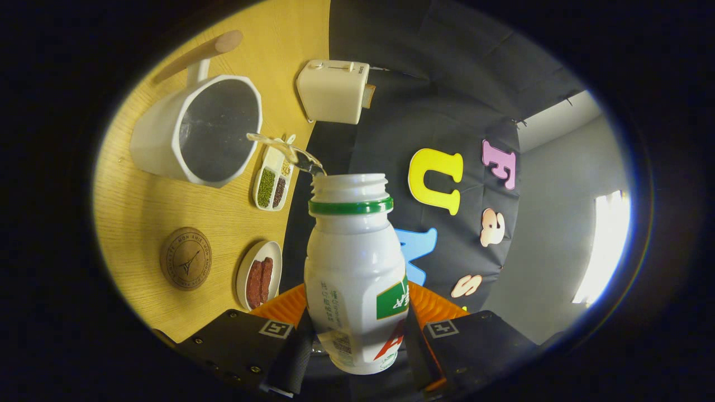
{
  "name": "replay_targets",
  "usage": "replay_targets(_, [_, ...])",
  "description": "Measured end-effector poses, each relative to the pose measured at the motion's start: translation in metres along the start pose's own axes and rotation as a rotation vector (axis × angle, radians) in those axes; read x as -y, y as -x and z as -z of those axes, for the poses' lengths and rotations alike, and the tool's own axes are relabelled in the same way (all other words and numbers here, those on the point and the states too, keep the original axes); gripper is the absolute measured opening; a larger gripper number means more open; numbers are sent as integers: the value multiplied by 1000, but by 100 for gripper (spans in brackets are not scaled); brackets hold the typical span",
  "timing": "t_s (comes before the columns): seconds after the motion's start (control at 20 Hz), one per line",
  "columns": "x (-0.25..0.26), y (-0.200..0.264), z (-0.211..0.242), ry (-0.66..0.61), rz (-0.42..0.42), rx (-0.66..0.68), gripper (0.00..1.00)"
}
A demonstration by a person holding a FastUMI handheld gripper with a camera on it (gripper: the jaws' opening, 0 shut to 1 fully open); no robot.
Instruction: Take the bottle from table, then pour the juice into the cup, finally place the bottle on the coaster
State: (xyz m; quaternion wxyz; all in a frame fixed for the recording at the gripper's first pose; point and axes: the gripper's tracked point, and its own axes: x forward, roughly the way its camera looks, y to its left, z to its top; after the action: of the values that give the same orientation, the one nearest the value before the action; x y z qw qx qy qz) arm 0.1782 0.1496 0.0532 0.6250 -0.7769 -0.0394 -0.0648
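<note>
Wooden worktop (139, 212) seen from the tilted gripper, its far edge meeting the black cloth wall. A white cup (195, 131) with a straight wooden handle (198, 54) stands on the worktop, its mouth turned toward the camera and its inner wall dark and wet. Just beside the cup, toward the far edge, lies a narrow white divided dish (273, 181) with 3 compartments holding green, dark and pale grains. A white toaster (333, 91) sits at the far edge, well apart from the cup, with a slice of bread (368, 95) showing at its slot. Nearer the gripper, a round cork coaster (186, 258) with a printed emblem lies bare on the worktop; just beside it, at the far edge, a small white plate (246, 273) carries 2 reddish sausage slices (260, 282).

The gripper (357, 335) has its jaws closed on the lower body of a white plastic bottle (354, 268) with a green neck ring and an open, capless mouth; both fingers (290, 349) press its sides. The bottle is held tipped, and a thin clear stream of juice (285, 149) arcs from its mouth across the divided dish to the rim of the cup. Nothing stands between the bottle's mouth and the cup.
</note>
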Motion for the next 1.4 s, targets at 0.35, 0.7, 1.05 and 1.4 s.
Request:
replay_targets(0.35, [1,1,1,37,10,-1,72])
replay_targets(0.7, [5,1,-1,92,33,6,71])
replay_targets(1.05, [6,4,-8,176,69,22,72])
replay_targets(1.4, [2,4,-12,205,70,30,72])
